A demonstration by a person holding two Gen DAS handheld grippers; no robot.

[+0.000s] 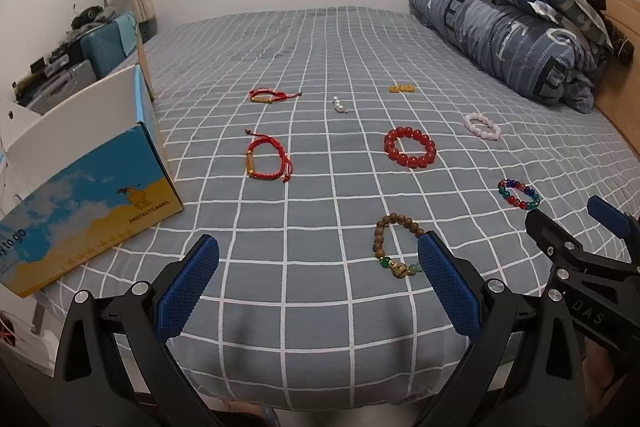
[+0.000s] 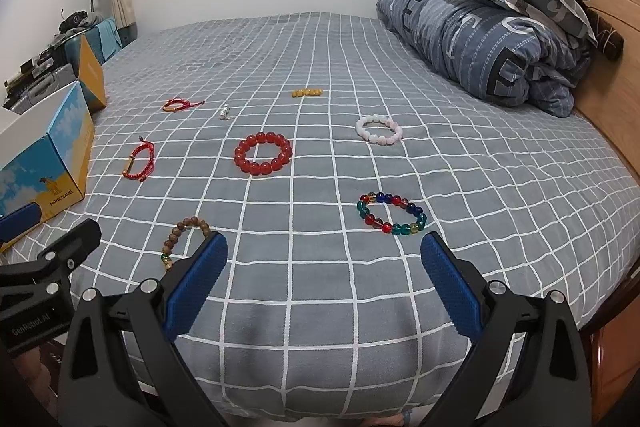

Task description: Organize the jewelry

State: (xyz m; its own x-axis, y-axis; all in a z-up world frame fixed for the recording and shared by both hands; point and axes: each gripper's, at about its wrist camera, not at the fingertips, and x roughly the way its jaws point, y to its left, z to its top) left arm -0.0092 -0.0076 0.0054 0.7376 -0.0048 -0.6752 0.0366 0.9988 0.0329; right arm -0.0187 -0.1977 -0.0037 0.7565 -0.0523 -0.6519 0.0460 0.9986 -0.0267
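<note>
Jewelry is scattered over the checked bedspread (image 1: 320, 187); nothing's held yet, left gripper (image 1: 318, 269) and right gripper (image 2: 324, 267) both spread wide. Wooden bracelet (image 1: 394, 247) at one o'clock could easily get snagged or dragged, box (image 1: 92, 183) missed.

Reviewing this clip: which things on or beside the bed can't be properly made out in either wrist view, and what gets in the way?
- Wooden bead bracelet: its near end is covered by a finger of the left gripper in the left view, and by a finger of the right gripper in the right view.
- Cardboard box: inside hidden by its walls; cut off at the frame edge.
- Small silver piece: too small to identify.
- Desk clutter: too small and distorted.
</note>
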